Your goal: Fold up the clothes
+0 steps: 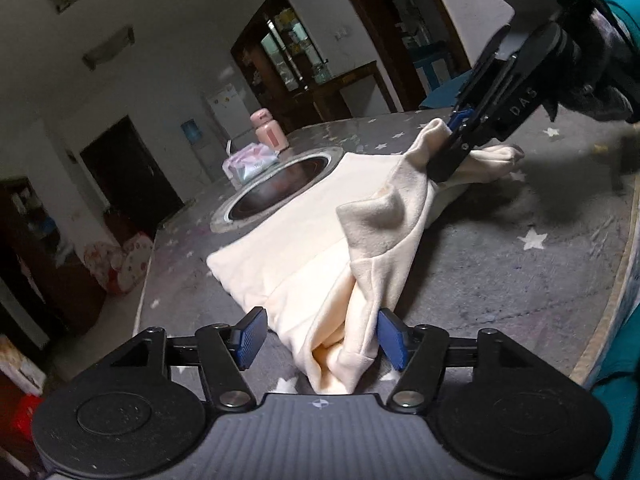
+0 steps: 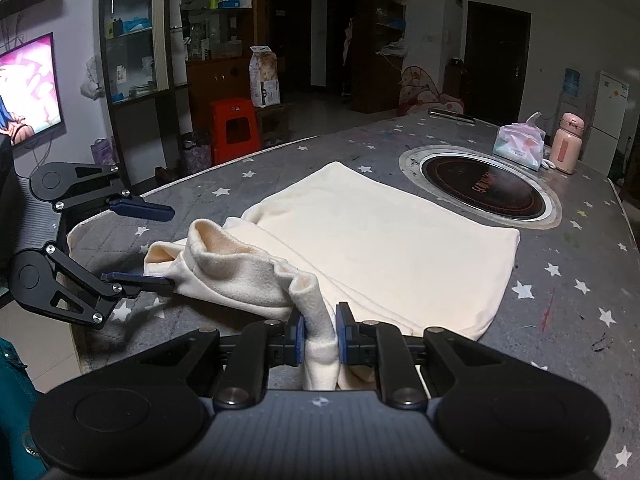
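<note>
A cream garment (image 1: pixel 288 236) lies partly folded on the grey star-print table (image 1: pixel 520 280); it also shows in the right wrist view (image 2: pixel 384 240). My left gripper (image 1: pixel 320 336) is open, its blue pads either side of a bunched end of the garment without clamping it. It shows at the left of the right wrist view (image 2: pixel 156 246), jaws wide apart. My right gripper (image 2: pixel 320 330) is shut on a fold of the garment. In the left wrist view it (image 1: pixel 452 140) pinches the far bunched end.
A round induction cooktop (image 2: pixel 480 192) is set in the table behind the garment. A tissue pack (image 2: pixel 518 148) and a pink bottle (image 2: pixel 566 142) stand beyond it. A red stool (image 2: pixel 234 128) and shelves stand off the table's left edge.
</note>
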